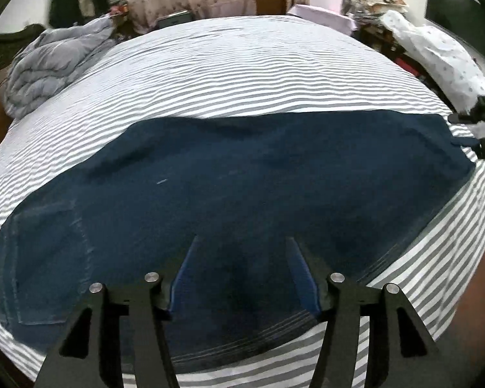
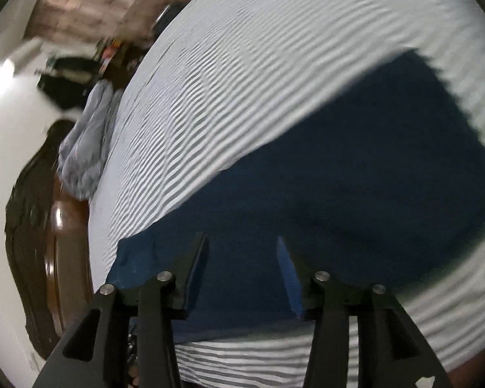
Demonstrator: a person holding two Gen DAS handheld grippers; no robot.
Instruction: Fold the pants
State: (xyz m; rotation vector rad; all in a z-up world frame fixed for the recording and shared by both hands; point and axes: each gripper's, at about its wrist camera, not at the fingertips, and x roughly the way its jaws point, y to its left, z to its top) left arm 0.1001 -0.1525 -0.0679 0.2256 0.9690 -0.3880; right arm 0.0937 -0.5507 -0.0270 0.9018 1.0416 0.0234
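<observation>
Dark blue pants (image 1: 242, 168) lie flat across the grey-and-white striped bed (image 1: 242, 64), with a back pocket (image 1: 45, 258) at the left end and stitched hems toward the near edge. My left gripper (image 1: 241, 242) hovers over their near middle, open, with nothing between its blue-padded fingers (image 1: 184, 274). In the tilted, blurred right wrist view the pants (image 2: 339, 177) fill the lower right. My right gripper (image 2: 240, 238) stands open above them, holding nothing. A black piece of gear (image 1: 483, 129) shows at the right edge beside the pants' far end.
A crumpled grey quilt (image 1: 48, 64) lies on the bed's far left corner. Piled cloth and clutter (image 1: 436, 51) stand off the right side. A wooden bed frame (image 2: 64, 258) and a white wall (image 2: 3, 161) border the bed. Bare striped sheet stretches behind the pants.
</observation>
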